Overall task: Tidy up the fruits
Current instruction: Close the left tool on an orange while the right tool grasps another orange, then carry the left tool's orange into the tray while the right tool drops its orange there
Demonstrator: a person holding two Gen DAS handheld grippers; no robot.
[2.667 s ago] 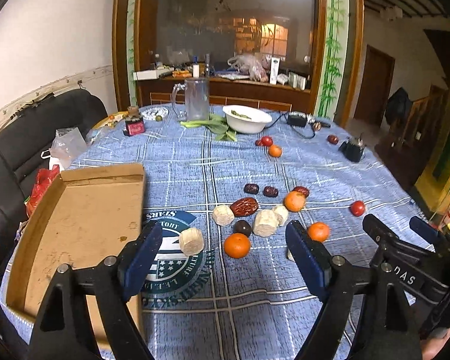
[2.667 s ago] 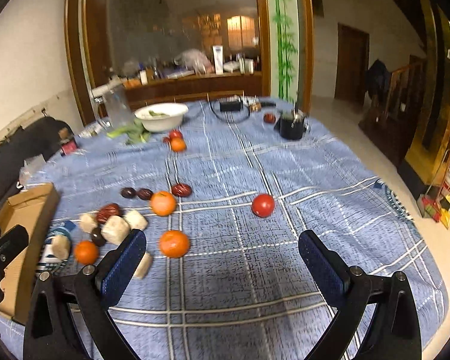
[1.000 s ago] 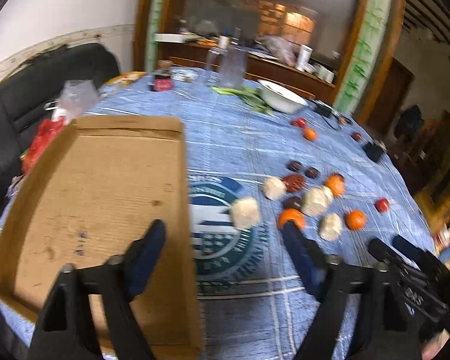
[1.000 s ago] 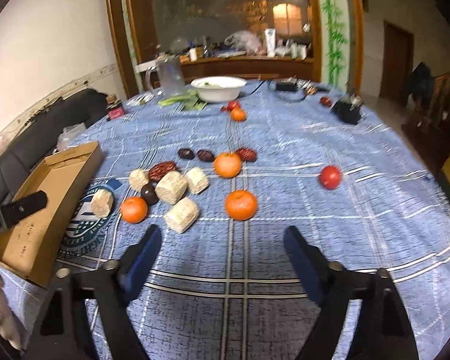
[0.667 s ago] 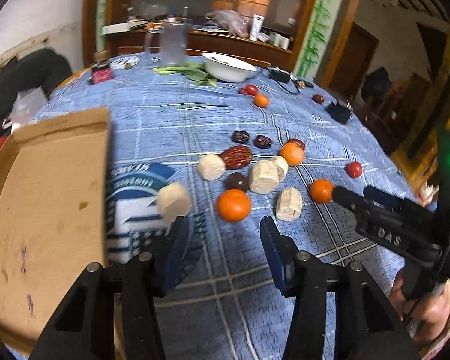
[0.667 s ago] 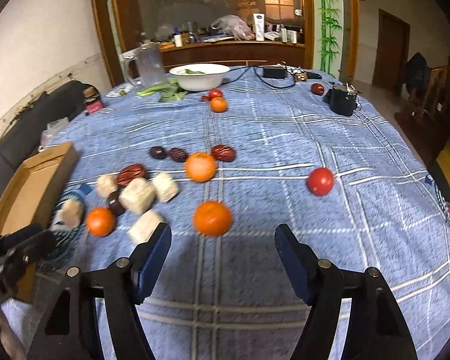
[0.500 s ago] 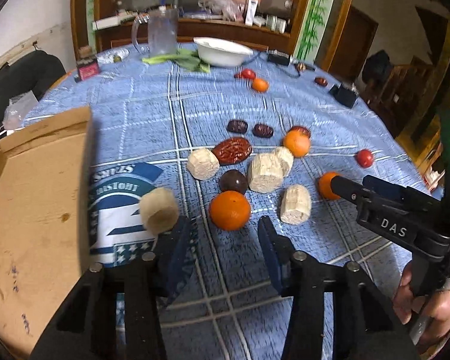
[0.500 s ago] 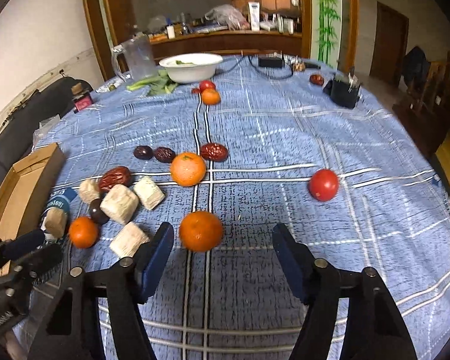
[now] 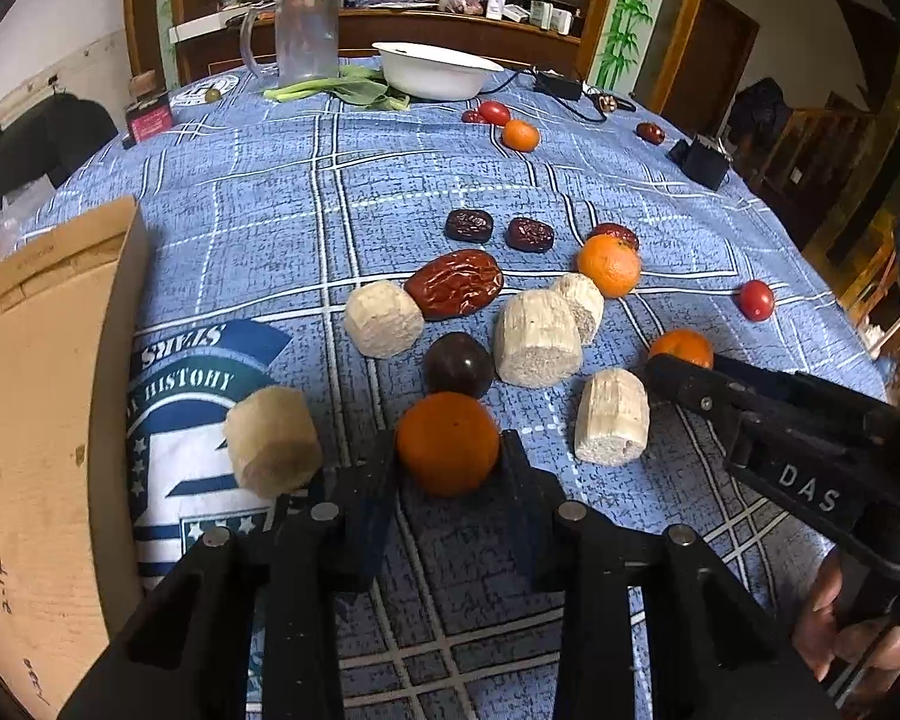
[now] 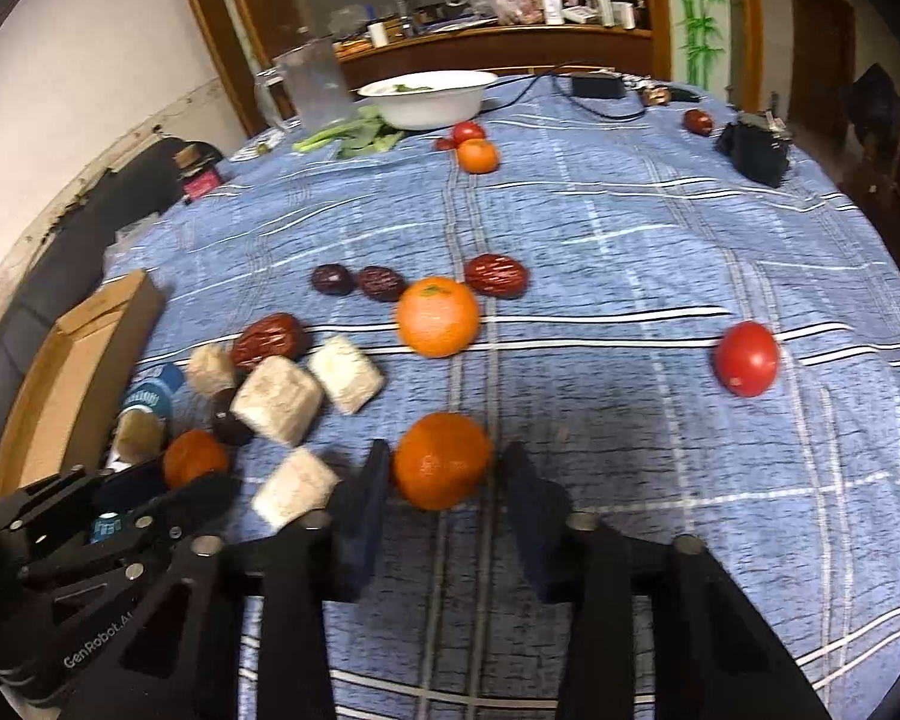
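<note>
The left gripper (image 9: 448, 462) has just been closing, and its pads now hug a small orange (image 9: 448, 443) on the blue tablecloth (image 9: 258, 204). The right gripper (image 10: 441, 483) has just been closing too, and it squeezes another orange (image 10: 442, 459).

At about ten o'clock from the left orange sits a pale chunk (image 9: 272, 441). At nine o'clock is the cardboard box (image 9: 36, 396).

An orange is round and smooth. If a grip is off-center, I think it could pop out and roll away. Lifting the left one could bump the dark plum (image 9: 457, 363) at twelve o'clock.
</note>
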